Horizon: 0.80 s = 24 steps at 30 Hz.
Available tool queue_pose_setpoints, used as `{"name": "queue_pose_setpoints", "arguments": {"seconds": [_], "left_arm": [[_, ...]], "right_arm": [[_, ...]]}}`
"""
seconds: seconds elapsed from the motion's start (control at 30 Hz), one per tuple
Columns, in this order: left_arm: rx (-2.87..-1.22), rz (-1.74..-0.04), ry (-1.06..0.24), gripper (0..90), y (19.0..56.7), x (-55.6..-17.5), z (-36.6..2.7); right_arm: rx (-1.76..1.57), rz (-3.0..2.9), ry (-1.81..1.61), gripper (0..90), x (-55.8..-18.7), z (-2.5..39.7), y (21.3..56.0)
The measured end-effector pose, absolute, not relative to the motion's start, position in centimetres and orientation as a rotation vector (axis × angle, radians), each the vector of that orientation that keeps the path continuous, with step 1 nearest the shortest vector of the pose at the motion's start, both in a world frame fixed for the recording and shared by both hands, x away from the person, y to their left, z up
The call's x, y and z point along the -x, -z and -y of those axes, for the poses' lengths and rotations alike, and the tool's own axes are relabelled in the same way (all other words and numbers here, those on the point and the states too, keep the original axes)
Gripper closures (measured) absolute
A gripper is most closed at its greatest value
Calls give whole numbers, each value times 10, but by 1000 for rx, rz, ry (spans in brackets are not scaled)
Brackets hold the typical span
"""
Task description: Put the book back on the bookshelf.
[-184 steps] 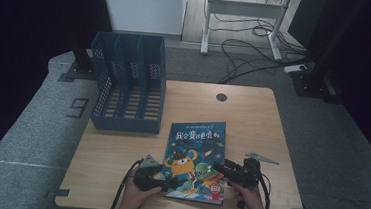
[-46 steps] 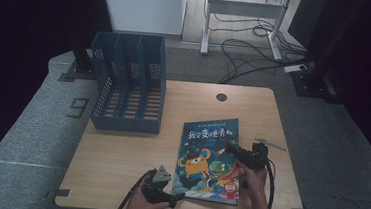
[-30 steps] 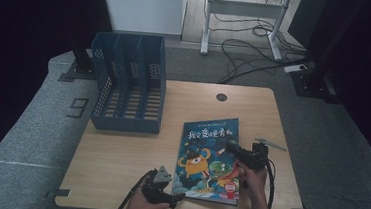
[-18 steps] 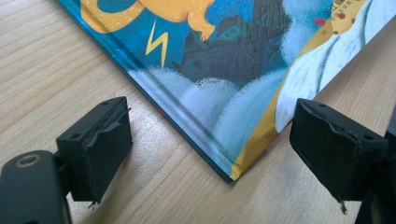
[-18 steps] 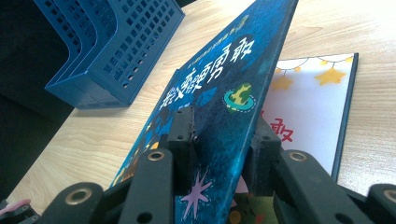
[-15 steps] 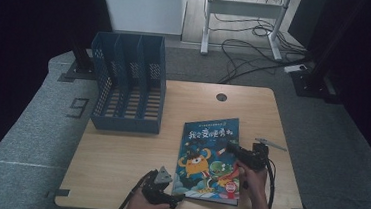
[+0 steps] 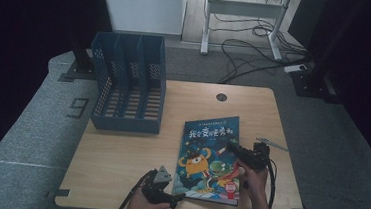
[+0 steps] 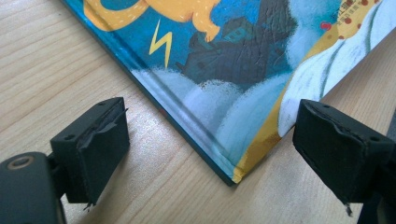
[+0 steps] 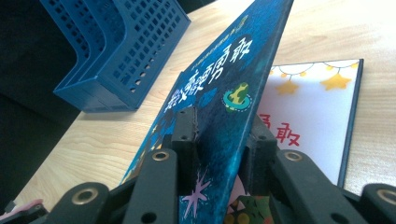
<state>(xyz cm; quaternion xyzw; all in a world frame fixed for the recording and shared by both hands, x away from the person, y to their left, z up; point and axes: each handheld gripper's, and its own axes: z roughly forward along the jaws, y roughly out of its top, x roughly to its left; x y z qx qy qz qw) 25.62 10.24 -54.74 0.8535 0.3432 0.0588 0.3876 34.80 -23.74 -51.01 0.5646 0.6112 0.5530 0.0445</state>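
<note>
Blue book cover (image 9: 219, 107) sits pinched in right tongs (image 9: 217, 135); lift slowly while wide left tongs (image 8: 210, 140) steady the corner.

Book (image 7: 210, 156) shifted right since first picture; left tongs (image 7: 172, 200) now off it, at near-left corner.

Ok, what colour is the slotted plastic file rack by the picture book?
Blue, the slotted plastic file rack, clearest in the high view.
</note>
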Motion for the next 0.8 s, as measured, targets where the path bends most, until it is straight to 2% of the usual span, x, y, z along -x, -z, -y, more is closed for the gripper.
{"name": "queue_pose_setpoints", "arguments": {"seconds": [0.8], "left_arm": [[-2162, -884, -135, 89, 547, -259, -105]], "right_arm": [[-1518, -1835, -1753, 727, -332, 229, 485]]}}
